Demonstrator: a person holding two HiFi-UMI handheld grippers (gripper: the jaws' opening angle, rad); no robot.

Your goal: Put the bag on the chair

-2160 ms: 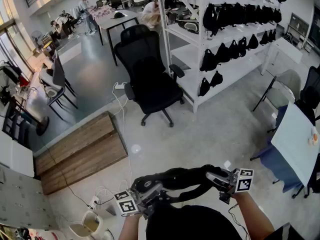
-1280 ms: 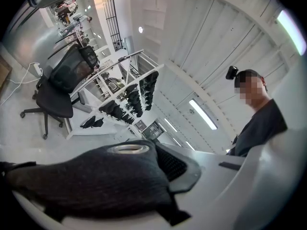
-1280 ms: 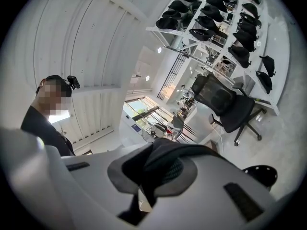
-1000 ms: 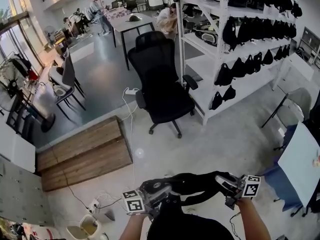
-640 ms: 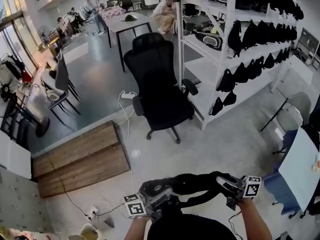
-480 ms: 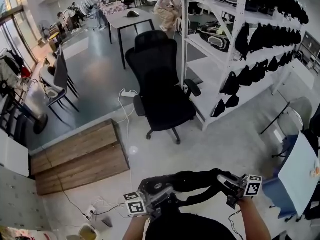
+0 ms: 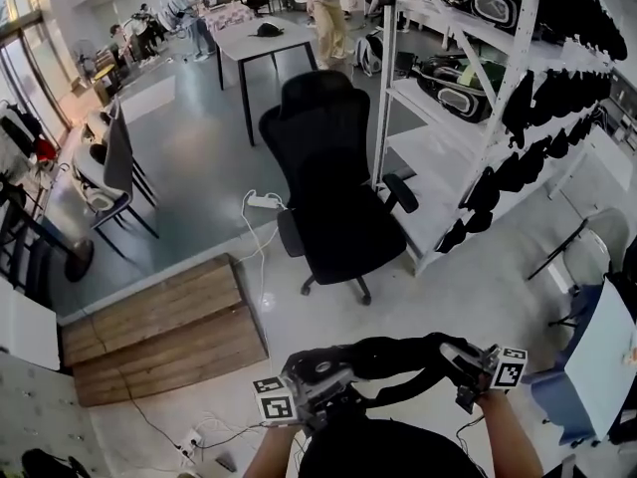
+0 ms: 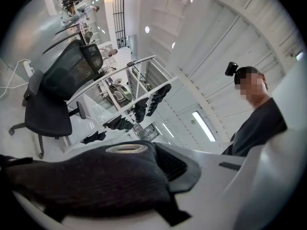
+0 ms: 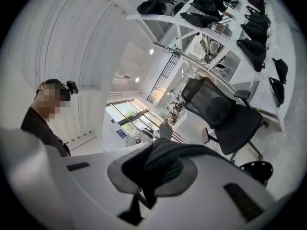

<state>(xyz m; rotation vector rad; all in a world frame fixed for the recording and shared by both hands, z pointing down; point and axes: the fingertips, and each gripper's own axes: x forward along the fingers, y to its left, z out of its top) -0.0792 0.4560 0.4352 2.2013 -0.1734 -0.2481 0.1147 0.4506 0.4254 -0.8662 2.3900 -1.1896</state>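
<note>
- Bag (image 7: 388,358) is hanging in the air low in the head view, just in front of the person. It is well apart from the office chair (image 7: 338,202) and not yet on it.
- Both ends are being gripped. The left hand-held gripper (image 7: 317,384) is pinching black fabric with its jaws almost together, and the right hand-held gripper (image 7: 460,358) is pinching a black strap the same way.
- Gripping at two ends is, by judgement, keeping the soft bag spread and level so that it is not sagging or swinging.
- Its long axis is running left to right between the two grippers, roughly level and broadside to the chair seat.
- The seat is facing the person, and a shelf rack (image 7: 498,118) is standing just beside the chair's right arm. The approach is therefore likely needing to stay on the seat side.
</note>
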